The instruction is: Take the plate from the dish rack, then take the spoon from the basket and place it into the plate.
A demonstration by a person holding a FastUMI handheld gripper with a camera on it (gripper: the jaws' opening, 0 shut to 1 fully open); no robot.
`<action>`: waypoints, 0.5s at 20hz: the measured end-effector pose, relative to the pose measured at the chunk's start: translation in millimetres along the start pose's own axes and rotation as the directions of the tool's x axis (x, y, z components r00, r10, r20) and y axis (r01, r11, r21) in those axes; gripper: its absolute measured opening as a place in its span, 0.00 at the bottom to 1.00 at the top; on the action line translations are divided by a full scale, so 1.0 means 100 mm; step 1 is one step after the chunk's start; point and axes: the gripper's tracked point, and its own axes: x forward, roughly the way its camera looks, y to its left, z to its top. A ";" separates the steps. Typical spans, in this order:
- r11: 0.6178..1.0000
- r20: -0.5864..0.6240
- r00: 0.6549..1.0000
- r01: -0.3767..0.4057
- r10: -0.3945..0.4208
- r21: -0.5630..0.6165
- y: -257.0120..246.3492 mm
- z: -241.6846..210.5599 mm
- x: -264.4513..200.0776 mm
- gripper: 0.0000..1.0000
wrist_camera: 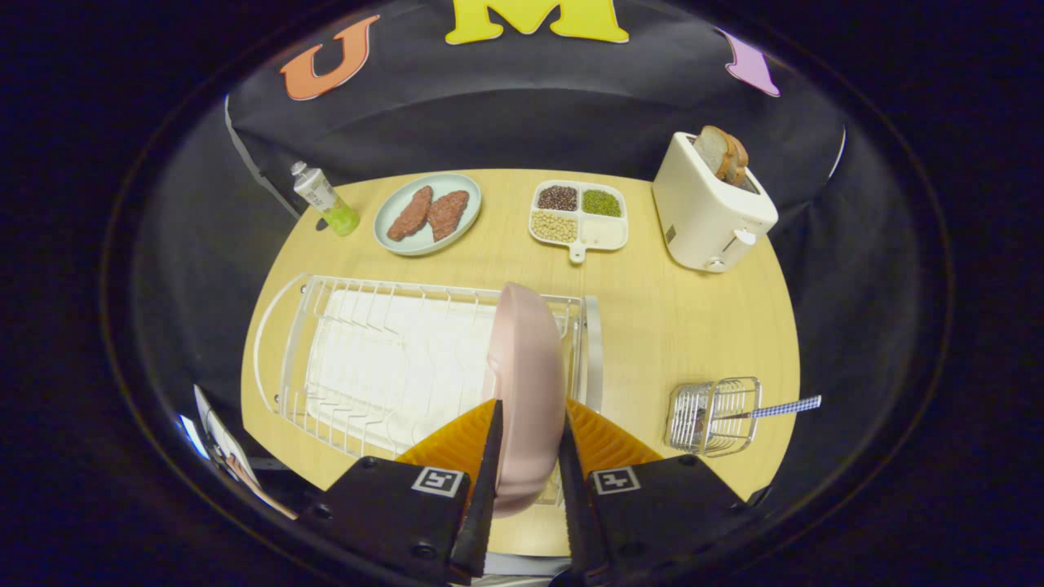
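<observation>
Pink and standing on its edge, the plate (526, 383) sits between my jaws, one finger on each face, narrowed down onto it so that both appear to press on it; I judge this a firm pinch on the lower rim. My gripper (528, 444) comes at it edge-on because the plate stands upright in the dish rack (359, 367), slotted at the rack's three o'clock end, and a thin upright disc is best taken across its thickness. The rack's wire tines hold it vertical, so lifting it straight up out of the slot looks like the sensible way to free it. At about four o'clock from the plate, near the counter (677, 326) edge, stands the small wire basket (712, 416), and the spoon (767, 410) pokes out of it with its checked handle pointing toward three o'clock, easy to reach later. Farther off, at twelve o'clock, lie a plate with two patties (426, 214), a divided dish of beans (579, 214), a toaster (710, 208) with bread in it and a small bottle (325, 198), all well apart from my work.
</observation>
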 end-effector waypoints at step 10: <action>0.945 0.178 0.928 0.327 -0.326 0.024 -0.03 0.06 -0.51 0.26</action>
